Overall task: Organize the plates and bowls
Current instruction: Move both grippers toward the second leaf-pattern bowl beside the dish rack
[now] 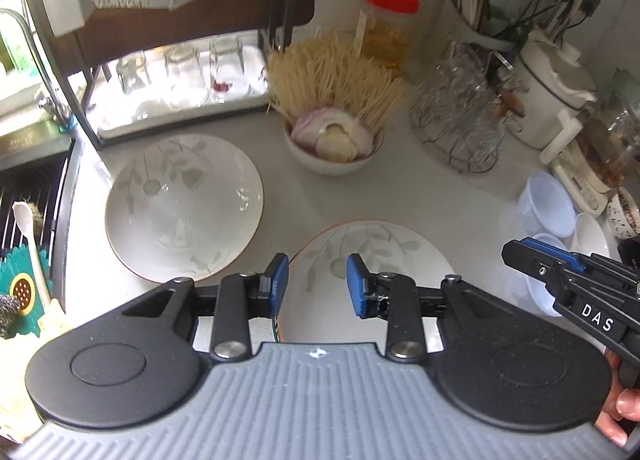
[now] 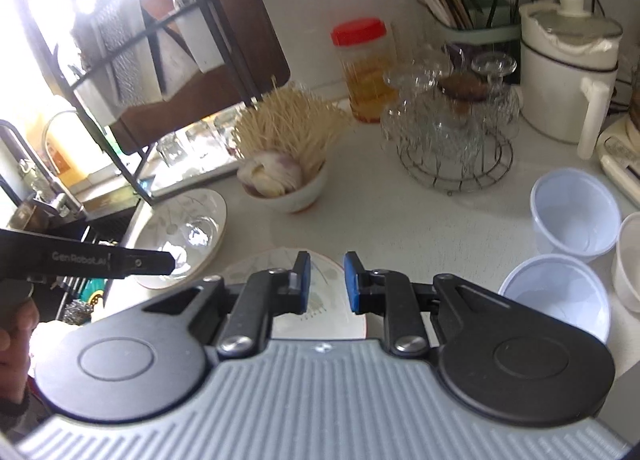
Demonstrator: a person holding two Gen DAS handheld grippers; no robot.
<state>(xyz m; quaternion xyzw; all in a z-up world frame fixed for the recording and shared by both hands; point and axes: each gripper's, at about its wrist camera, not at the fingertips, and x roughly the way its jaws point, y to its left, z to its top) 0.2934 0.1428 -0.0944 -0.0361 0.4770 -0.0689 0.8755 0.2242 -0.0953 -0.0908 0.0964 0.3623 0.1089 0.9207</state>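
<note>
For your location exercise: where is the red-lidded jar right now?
The red-lidded jar stands at the back of the counter, against the wall, just behind the bundle of sticks.

Glossy glazed ceramic bowls [image 1: 184, 208] sit on a matt speckled tabletop [image 1: 420, 196]; translucent plastic cups [image 2: 576, 212] and clear glassware [image 2: 448, 128] fill a wire rack.

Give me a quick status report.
Left tool and right tool open, empty. Two leaf-pattern bowls, and, apart on counter. Garlic bowl behind them.
</note>
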